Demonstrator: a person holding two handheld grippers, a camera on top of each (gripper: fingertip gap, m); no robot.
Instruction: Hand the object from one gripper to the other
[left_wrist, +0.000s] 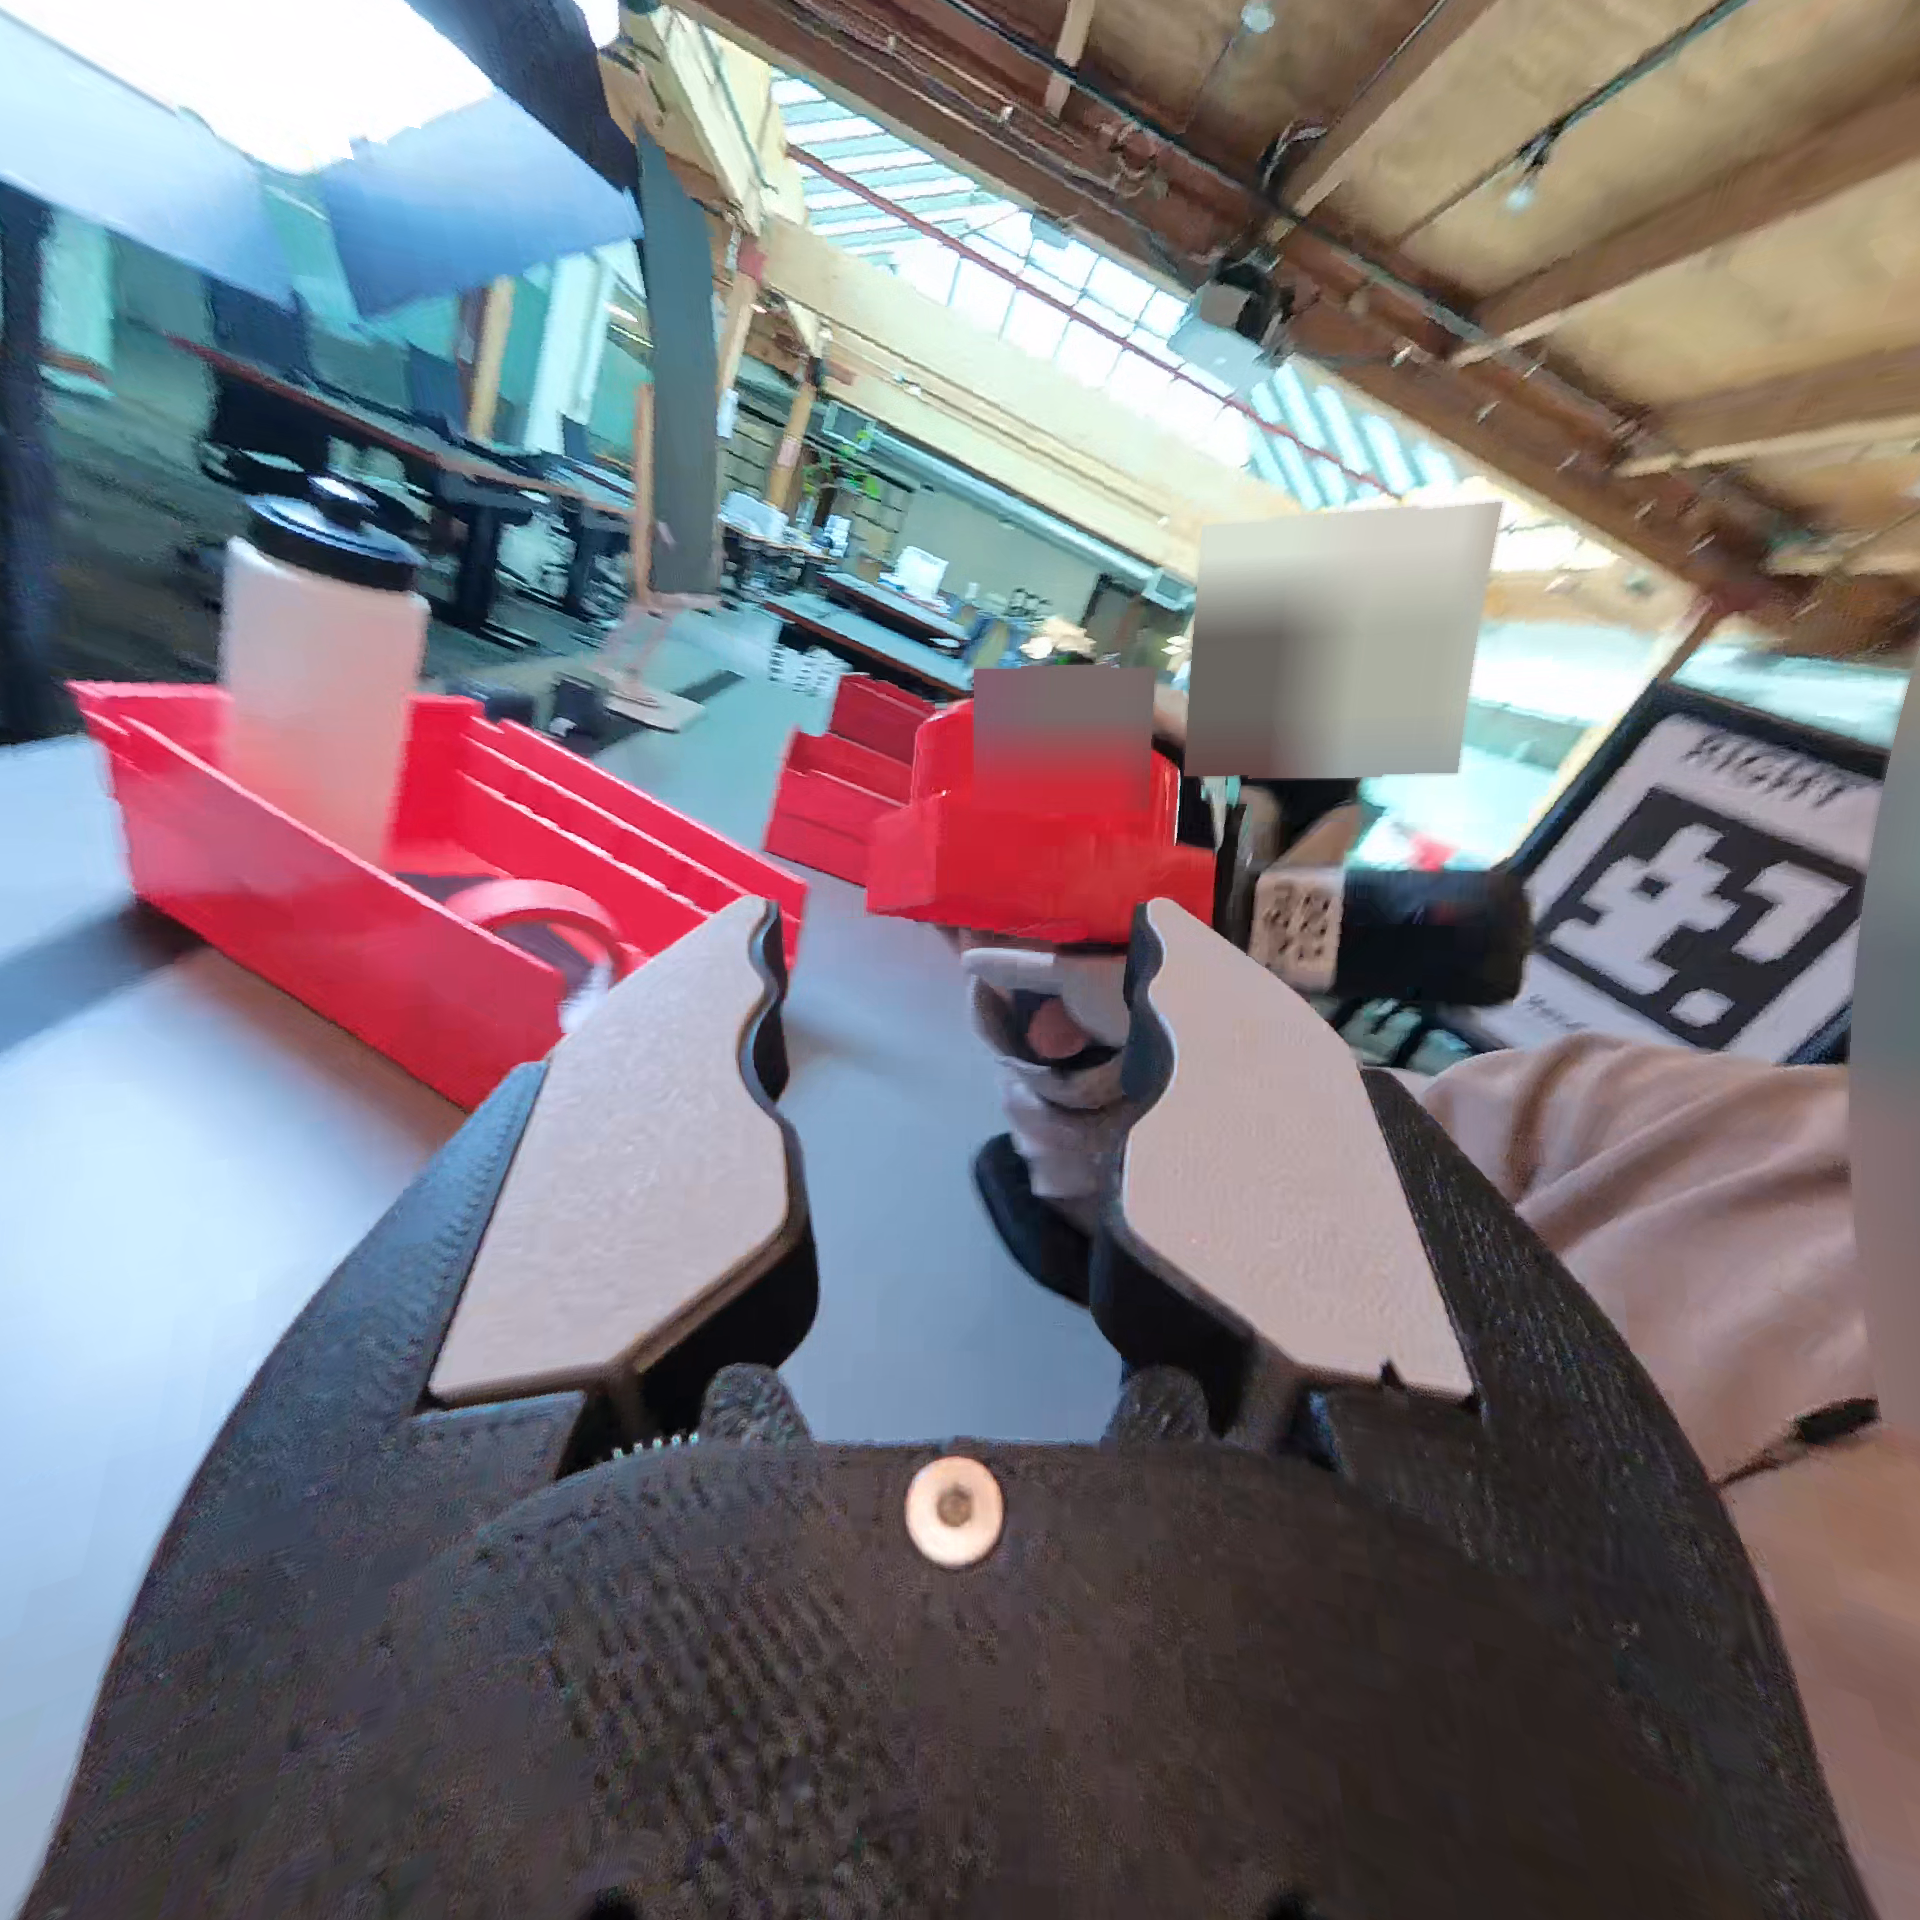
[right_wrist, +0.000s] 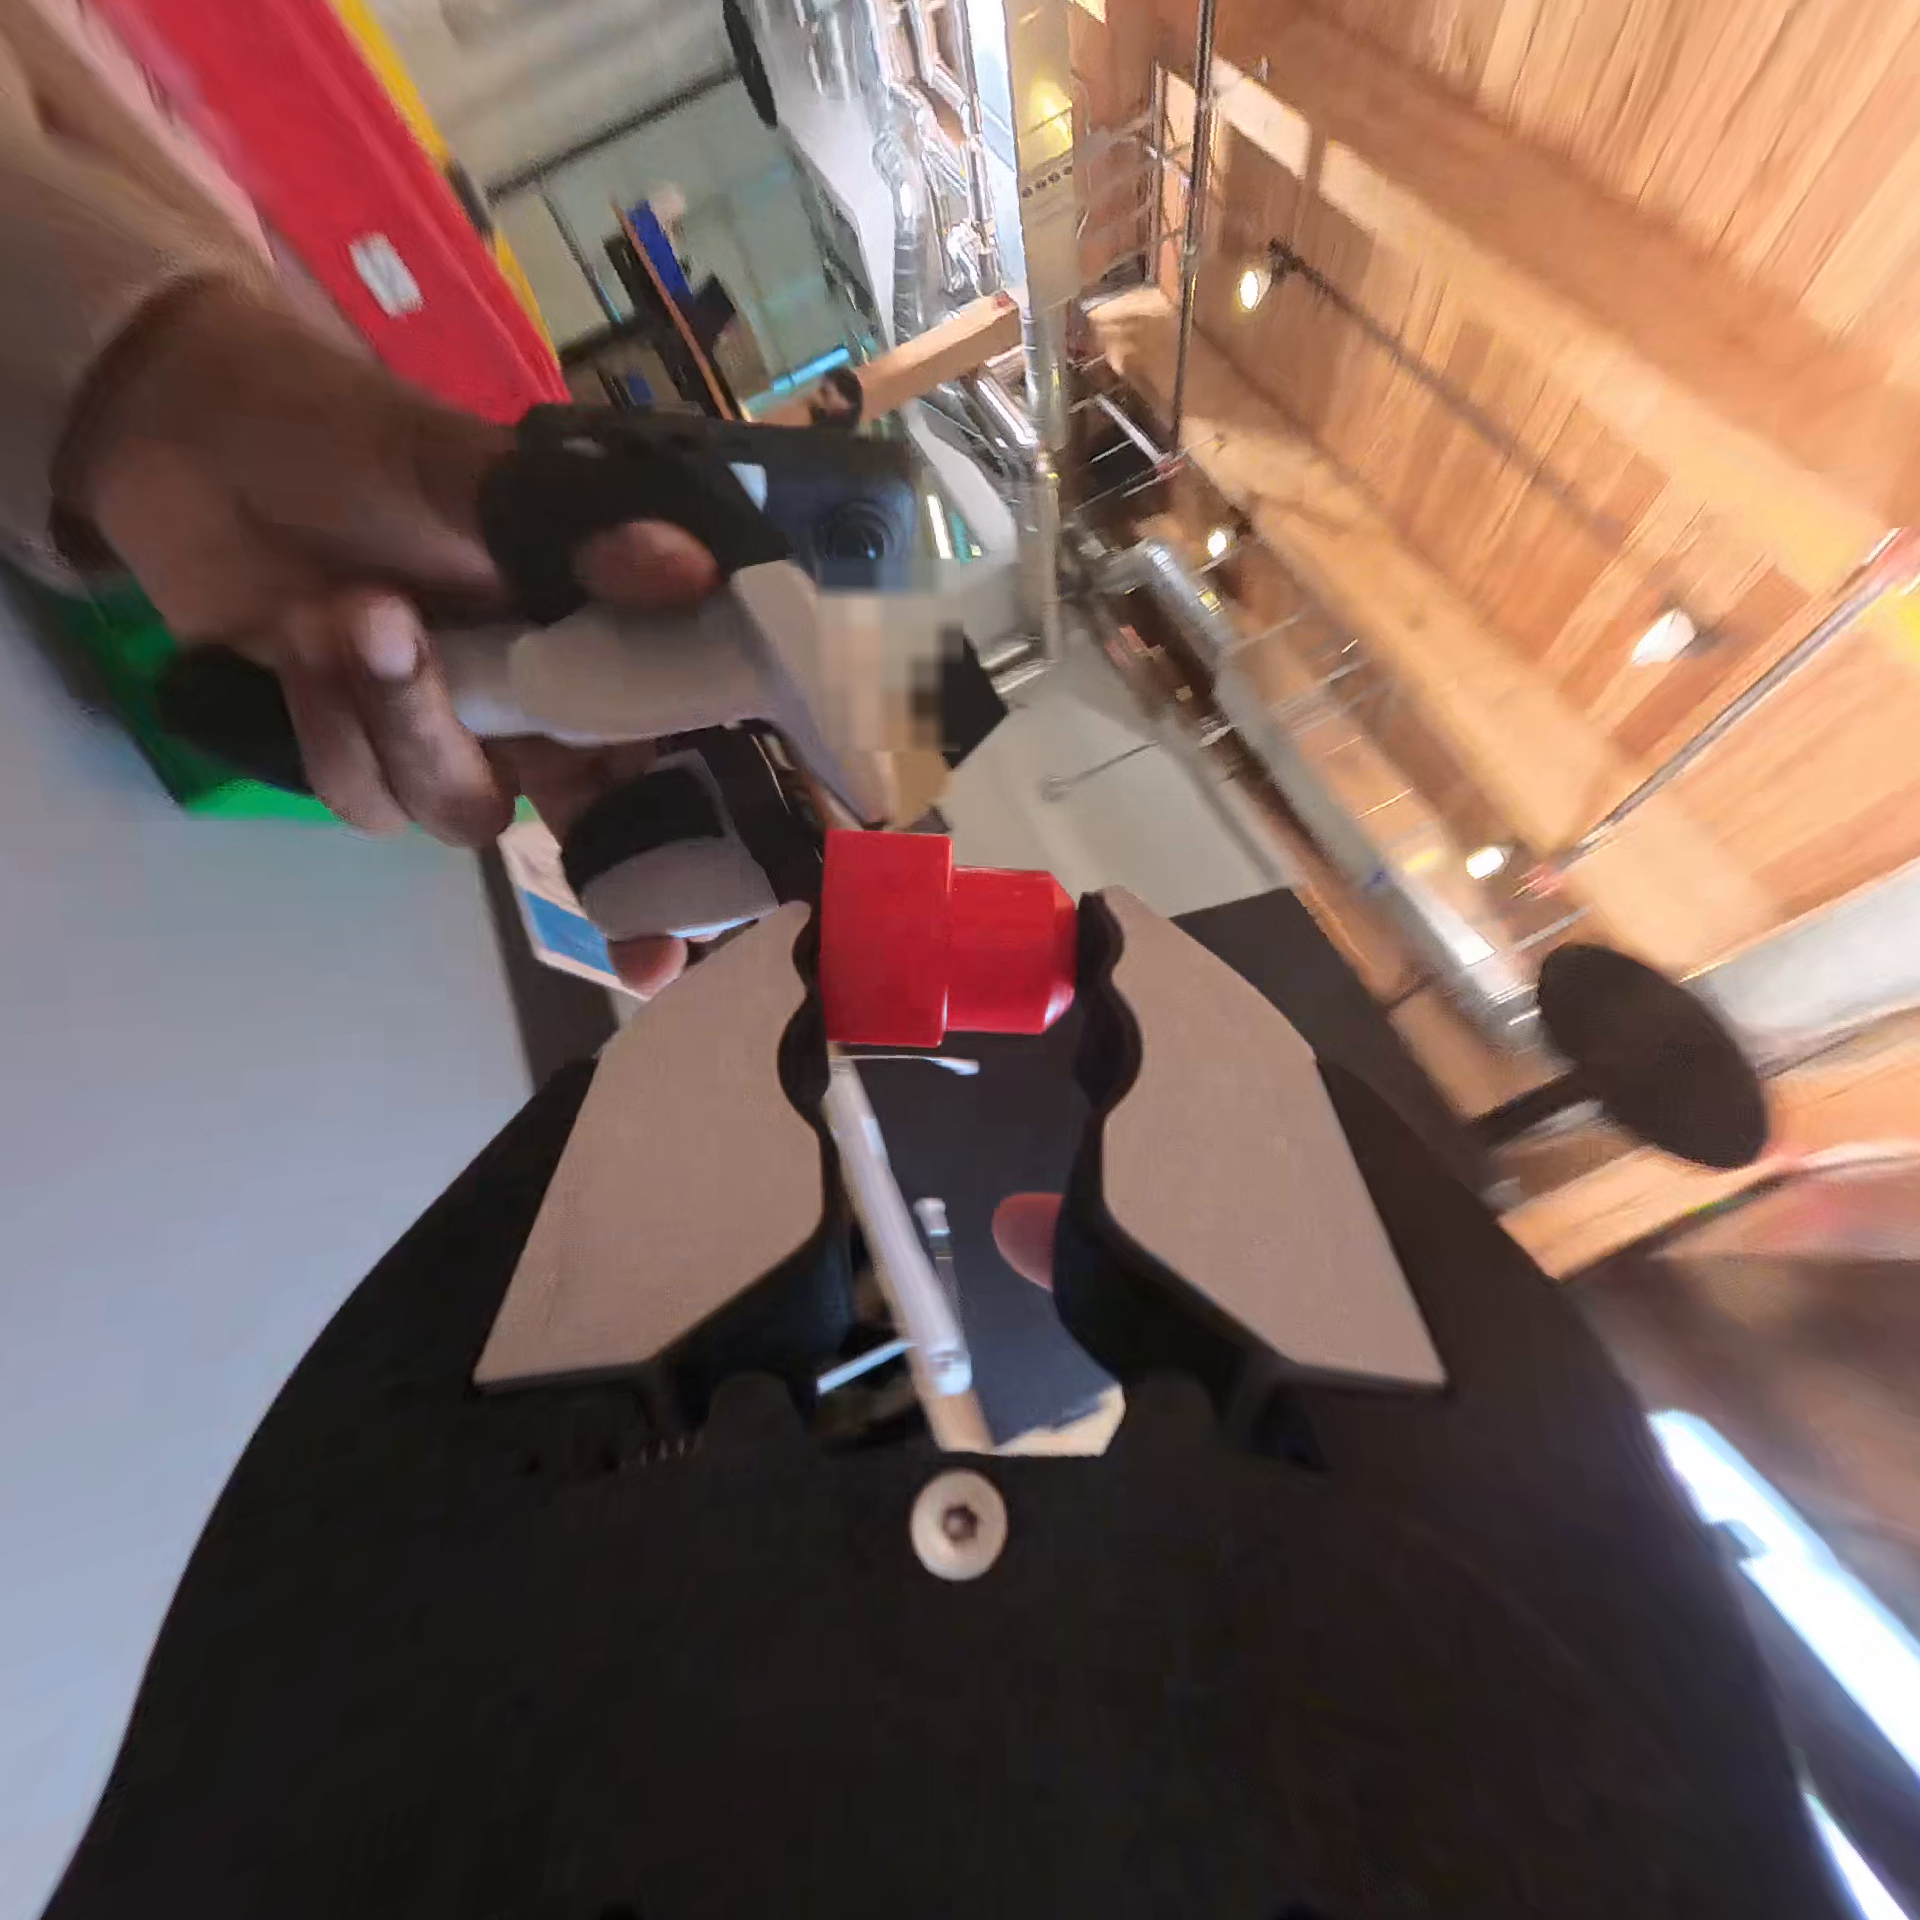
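Observation:
The object is a red stepped plastic cylinder (right_wrist: 935, 945). My right gripper (right_wrist: 945, 925) is shut on it end to end and holds it in the air. In the left wrist view the red object (left_wrist: 1039, 862) sits just beyond the tips of my left gripper (left_wrist: 956, 925), slightly to the right of the gap. My left gripper is open and empty. The right gripper's fingers (left_wrist: 1049, 1018) show under the object. In the right wrist view the left gripper's grey fingers (right_wrist: 665, 883) stand open just left of the object's wide end, held by a hand (right_wrist: 291, 582).
A red bin (left_wrist: 312, 894) on the grey table (left_wrist: 156, 1195) holds a white bottle with a black cap (left_wrist: 312, 707) and a red tape roll (left_wrist: 540, 914). More red bins (left_wrist: 831, 790) stand behind. A beige sleeve (left_wrist: 1662, 1195) is at the right. My left and right fingertips are right by each other.

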